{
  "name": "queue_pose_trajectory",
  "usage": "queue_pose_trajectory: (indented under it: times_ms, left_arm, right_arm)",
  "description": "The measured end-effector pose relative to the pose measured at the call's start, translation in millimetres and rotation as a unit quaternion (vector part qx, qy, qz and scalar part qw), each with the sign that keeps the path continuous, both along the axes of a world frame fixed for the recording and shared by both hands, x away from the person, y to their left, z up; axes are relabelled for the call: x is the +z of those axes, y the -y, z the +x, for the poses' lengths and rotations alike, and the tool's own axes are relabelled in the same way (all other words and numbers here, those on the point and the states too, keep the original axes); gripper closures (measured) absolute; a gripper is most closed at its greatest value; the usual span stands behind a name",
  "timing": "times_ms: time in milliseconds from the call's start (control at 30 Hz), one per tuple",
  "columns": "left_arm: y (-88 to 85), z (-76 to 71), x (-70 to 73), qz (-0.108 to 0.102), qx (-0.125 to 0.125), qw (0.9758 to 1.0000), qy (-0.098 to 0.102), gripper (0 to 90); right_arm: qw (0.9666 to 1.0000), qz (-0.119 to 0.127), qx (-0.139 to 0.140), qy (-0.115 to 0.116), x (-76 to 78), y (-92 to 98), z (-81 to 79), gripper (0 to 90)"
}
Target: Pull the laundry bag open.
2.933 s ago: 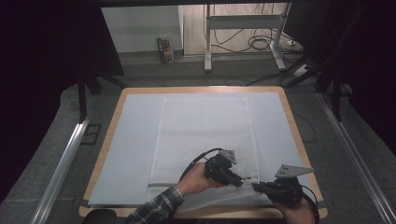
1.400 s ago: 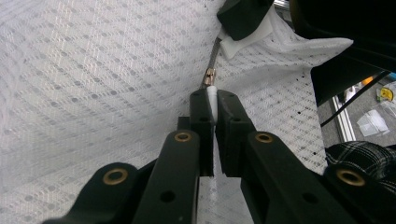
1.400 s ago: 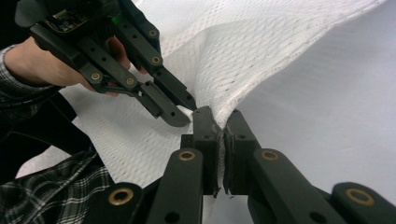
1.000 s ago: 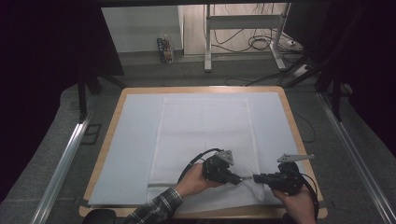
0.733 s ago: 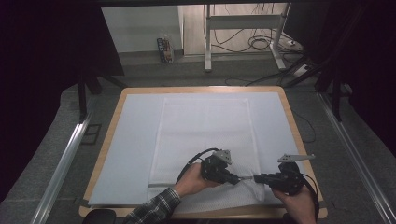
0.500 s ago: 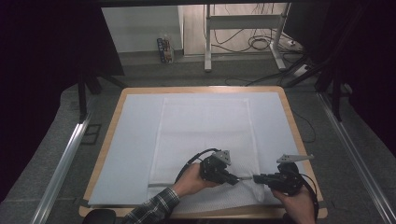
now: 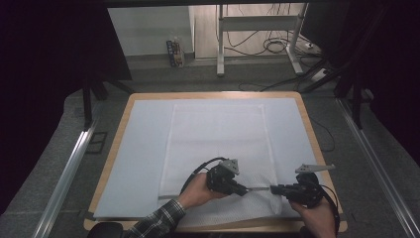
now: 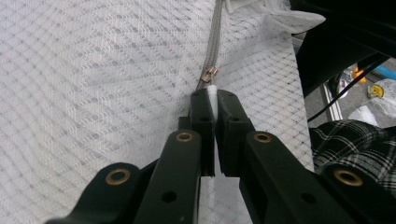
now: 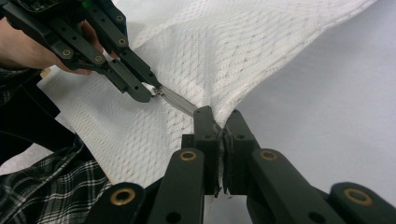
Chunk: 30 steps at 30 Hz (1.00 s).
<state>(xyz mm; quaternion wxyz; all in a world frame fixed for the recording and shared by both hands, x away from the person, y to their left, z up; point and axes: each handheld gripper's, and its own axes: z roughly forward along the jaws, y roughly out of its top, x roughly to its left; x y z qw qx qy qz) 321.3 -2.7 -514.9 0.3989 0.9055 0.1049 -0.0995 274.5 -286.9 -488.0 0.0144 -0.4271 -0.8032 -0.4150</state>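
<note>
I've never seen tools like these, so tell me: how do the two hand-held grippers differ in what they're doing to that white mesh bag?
The left hand-held gripper pinches the white zipper pull tab; the right hand-held gripper clamps the bag's fabric at the zipper's end. In the high view the left one lies over the mesh bag, while the right one reaches in from the bag's right edge. Both are shut, and they face each other along the grey zipper.

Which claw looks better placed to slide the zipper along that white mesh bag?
Probably the left claw: it pinches the white pull tab just behind the zipper slider. The right claw is clamped on the mesh bag at the zipper's end, holding it taut.
</note>
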Motion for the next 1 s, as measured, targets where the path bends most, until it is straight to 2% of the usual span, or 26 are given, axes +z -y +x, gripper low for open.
queue_pose_trajectory:
  times_ms: [467,533,733,900,1000]
  left_arm:
    - [-13.0,-2.2,-0.9,0.000,0.004,1.0000,-0.001,87.2]
    - [-14.4,-2.4,-1.7,0.006,0.005,1.0000,0.002,87.2]
    - [-23.5,-1.8,-2.4,-0.001,0.012,0.9999,-0.005,87.2]
    - [-28.6,-2.2,-2.8,0.004,0.014,0.9999,-0.003,87.2]
    - [-30.7,-2.0,-3.2,-0.001,0.014,0.9999,-0.006,87.2]
  right_arm:
    - [1.0000,-0.001,0.002,-0.001,-0.6,-0.3,-0.2,85.4]
    - [1.0000,-0.007,0.000,0.000,-0.4,0.4,-0.3,85.4]
    - [1.0000,0.003,-0.003,-0.003,-0.8,3.9,0.1,85.4]
    - [1.0000,-0.001,-0.006,0.000,-0.7,3.7,-0.2,85.4]
    - [1.0000,0.001,-0.006,-0.001,-1.0,4.3,0.1,85.4]
